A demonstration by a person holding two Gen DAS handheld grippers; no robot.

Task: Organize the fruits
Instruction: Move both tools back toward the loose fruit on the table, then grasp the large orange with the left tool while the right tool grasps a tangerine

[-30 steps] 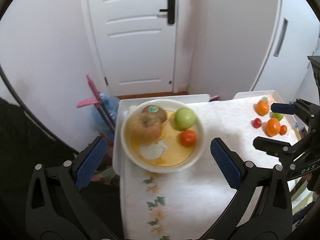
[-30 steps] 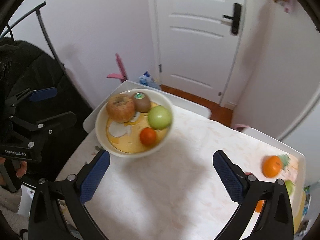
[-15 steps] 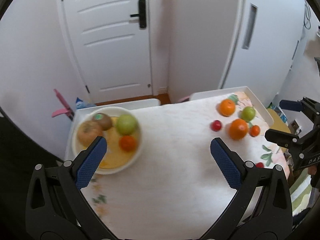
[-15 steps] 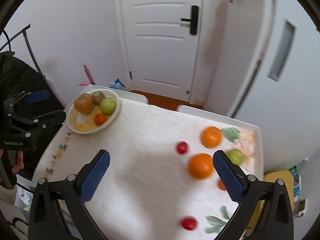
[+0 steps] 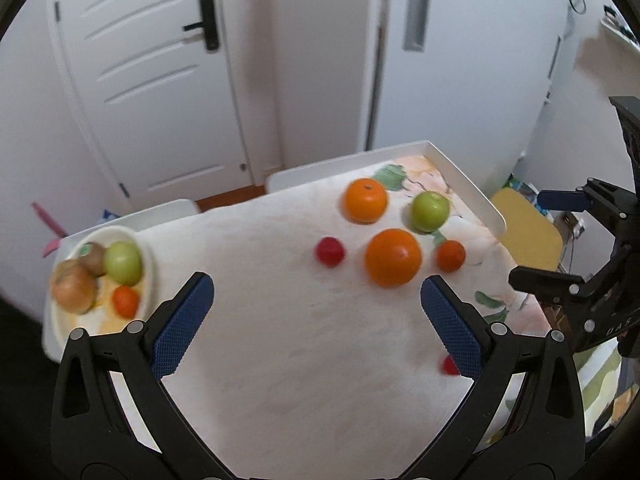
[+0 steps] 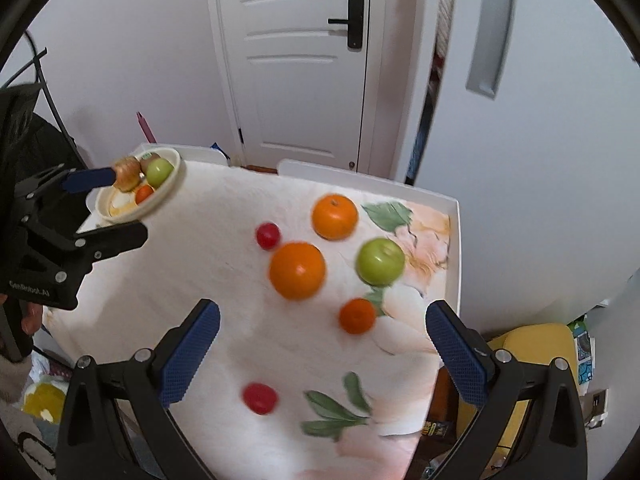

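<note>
A white bowl (image 5: 150, 276) at the table's left end holds a brown apple (image 5: 74, 292), a kiwi, a green apple and a small orange fruit; it also shows in the right wrist view (image 6: 172, 188). Loose on the cloth lie a big orange (image 5: 393, 258), a second orange (image 5: 366, 200), a green apple (image 5: 430, 211), a small orange fruit (image 5: 451, 255) and two small red fruits (image 5: 329, 251) (image 6: 260, 398). My left gripper (image 5: 316, 320) is open and empty above the cloth. My right gripper (image 6: 322, 348) is open and empty, over the loose fruit.
The table (image 5: 464, 178) has a raised white rim and a floral cloth. A white door (image 6: 296, 60) and walls stand behind it. A yellow stool (image 5: 524, 228) stands off the right end. A pink-handled tool leans by the left wall.
Both views have swung right, from the bowl toward the loose fruit, which now looks larger and nearer. Both grippers stay open and empty.
</note>
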